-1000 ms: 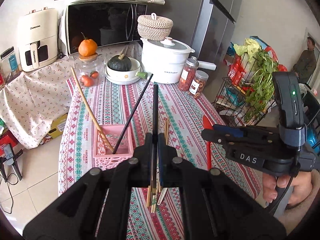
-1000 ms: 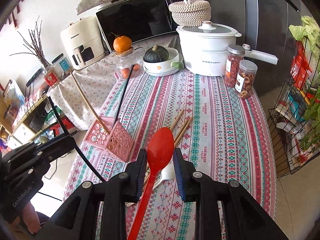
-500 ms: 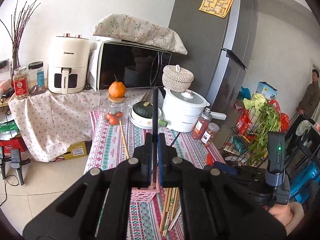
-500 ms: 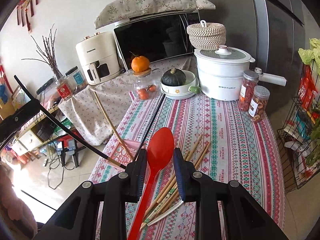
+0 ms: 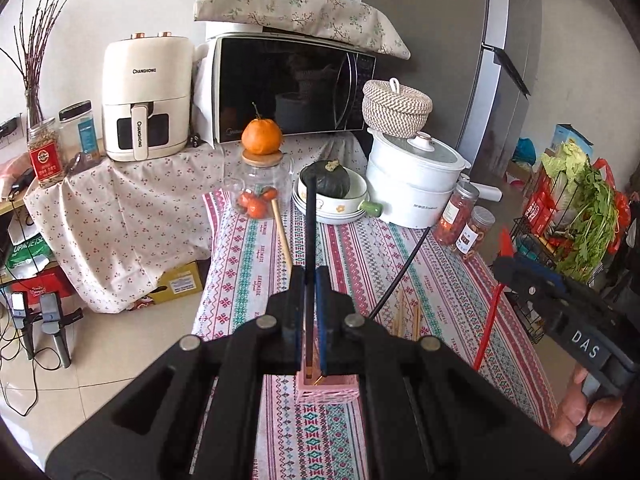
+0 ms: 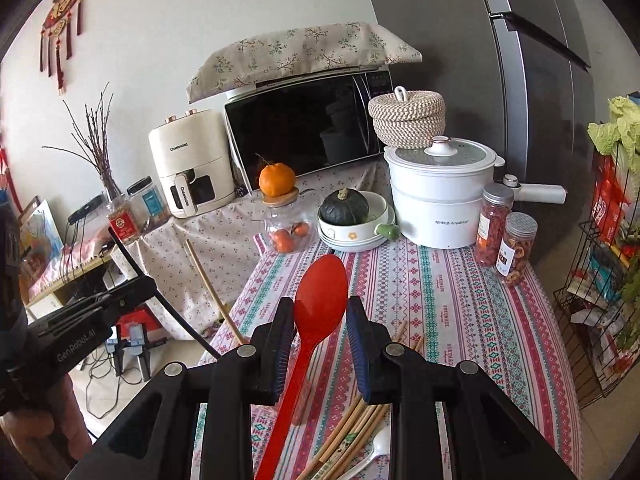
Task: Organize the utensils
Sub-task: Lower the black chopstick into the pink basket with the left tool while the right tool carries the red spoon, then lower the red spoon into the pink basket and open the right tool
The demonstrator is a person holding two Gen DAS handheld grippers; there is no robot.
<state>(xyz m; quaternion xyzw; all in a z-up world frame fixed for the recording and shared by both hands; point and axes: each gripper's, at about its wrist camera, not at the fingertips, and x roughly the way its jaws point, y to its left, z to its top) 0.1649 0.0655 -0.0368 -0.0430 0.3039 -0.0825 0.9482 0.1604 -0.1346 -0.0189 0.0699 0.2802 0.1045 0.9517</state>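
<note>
My left gripper [image 5: 309, 280] is shut on a black chopstick [image 5: 309, 224] held upright, its lower end inside the pink slotted basket [image 5: 326, 390] right under the jaws. A wooden chopstick [image 5: 282, 236] and another black chopstick [image 5: 400, 276] lean out of that basket. My right gripper [image 6: 320, 312] is shut on a red spoon [image 6: 320, 292], bowl up, above the striped tablecloth [image 6: 460, 300]. Under it lie several wooden chopsticks [image 6: 352, 428] and a white spoon [image 6: 376, 452]. The left gripper also shows at the left edge of the right wrist view [image 6: 132, 288].
At the table's far end stand a glass jar with an orange on top [image 5: 262, 176], a bowl with a dark squash [image 5: 332, 196], a white pot [image 5: 416, 184] and two spice jars [image 5: 464, 216]. A microwave [image 5: 292, 88] and air fryer [image 5: 146, 96] sit behind. A wire rack of vegetables [image 5: 576, 220] stands right.
My left gripper has lowered the black chopstick's end into the pink basket. My right gripper has risen a little, still holding the red spoon.
</note>
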